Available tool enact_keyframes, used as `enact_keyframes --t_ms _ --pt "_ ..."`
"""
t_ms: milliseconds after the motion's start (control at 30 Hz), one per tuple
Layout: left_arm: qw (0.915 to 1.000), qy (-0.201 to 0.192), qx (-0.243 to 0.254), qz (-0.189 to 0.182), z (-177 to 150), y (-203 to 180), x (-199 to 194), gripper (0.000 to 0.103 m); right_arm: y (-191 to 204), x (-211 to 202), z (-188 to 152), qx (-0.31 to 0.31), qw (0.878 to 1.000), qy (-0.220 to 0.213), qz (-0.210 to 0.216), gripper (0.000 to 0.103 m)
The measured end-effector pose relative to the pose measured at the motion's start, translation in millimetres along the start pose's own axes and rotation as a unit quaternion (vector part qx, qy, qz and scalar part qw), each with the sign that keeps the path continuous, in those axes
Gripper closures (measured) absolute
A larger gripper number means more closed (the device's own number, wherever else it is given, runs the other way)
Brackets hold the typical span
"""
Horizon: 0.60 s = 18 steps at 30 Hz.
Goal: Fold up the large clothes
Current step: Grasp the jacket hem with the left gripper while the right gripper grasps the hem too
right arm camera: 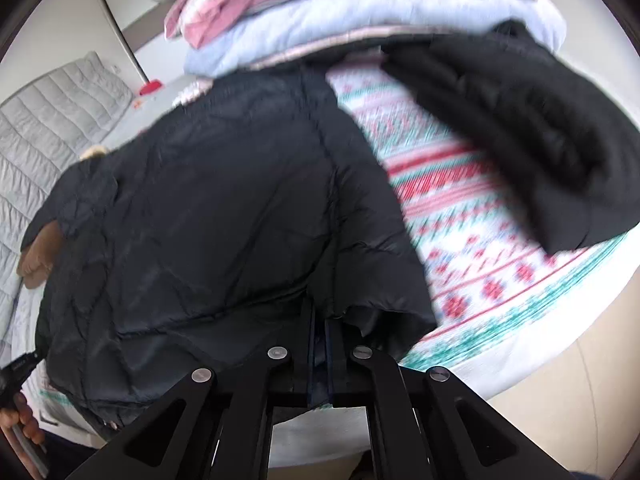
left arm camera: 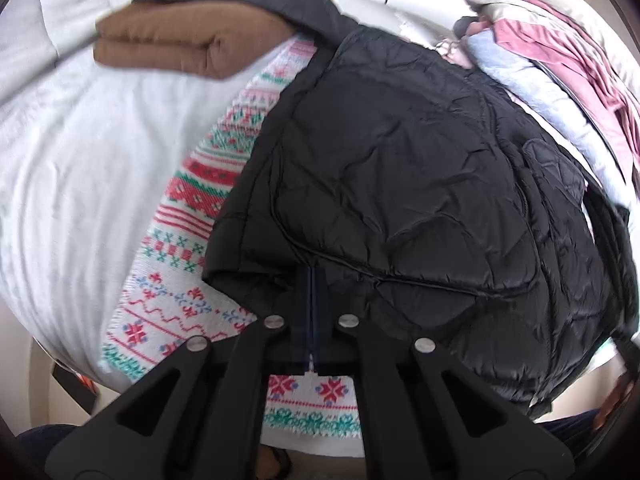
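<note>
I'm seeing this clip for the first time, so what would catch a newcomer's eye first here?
The big black quilted jacket dominates both views, spread over a red, green and white patterned blanket on the bed. Both the left gripper and the right gripper are shut on its near hem. Behind it sits a folded brown garment and a stack of pink and pale blue bedding.

I can read no text, label, brand or number in either wrist view. The only possible lettering is a small pale mark on the black handle [right arm camera: 18,368] at the right view's left edge, too blurred to make out.
</note>
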State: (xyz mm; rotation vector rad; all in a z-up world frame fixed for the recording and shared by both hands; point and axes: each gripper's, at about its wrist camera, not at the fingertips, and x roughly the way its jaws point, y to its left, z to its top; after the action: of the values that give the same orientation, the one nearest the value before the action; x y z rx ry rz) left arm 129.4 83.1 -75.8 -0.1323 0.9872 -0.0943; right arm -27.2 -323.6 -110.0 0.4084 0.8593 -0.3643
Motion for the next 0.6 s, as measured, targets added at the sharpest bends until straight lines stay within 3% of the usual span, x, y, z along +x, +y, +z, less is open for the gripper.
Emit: enact_keyframes --t_ms 267,367,467,533,567,600 --pt "0.9984 -0.046 0.031 0.015 -29 6 -60 0.103 -22 -41 30 -0.010 0.998 -0.054 -0.032 0.102" --pt "0.9979 -0.047 0.045 0.003 -29 5 -63 0.103 -19 -37 33 -0.023 0.997 -0.056 -0.056 0.102" --pt "0.9987 -0.039 0.031 -0.011 -18 13 -54 0.102 -16 -33 28 -0.030 0.997 -0.050 -0.050 0.101" --pt "0.9992 -0.028 0.018 -0.023 -10 19 -45 0.080 -21 -31 26 -0.016 0.998 -0.046 -0.034 0.100" --pt "0.9994 -0.022 0.009 -0.023 -4 23 -38 0.053 -24 -31 25 -0.007 0.999 -0.046 -0.022 0.099" --pt "0.9996 -0.021 0.003 -0.018 -2 23 -33 0.036 -27 -31 24 0.001 0.999 -0.042 -0.011 0.099"
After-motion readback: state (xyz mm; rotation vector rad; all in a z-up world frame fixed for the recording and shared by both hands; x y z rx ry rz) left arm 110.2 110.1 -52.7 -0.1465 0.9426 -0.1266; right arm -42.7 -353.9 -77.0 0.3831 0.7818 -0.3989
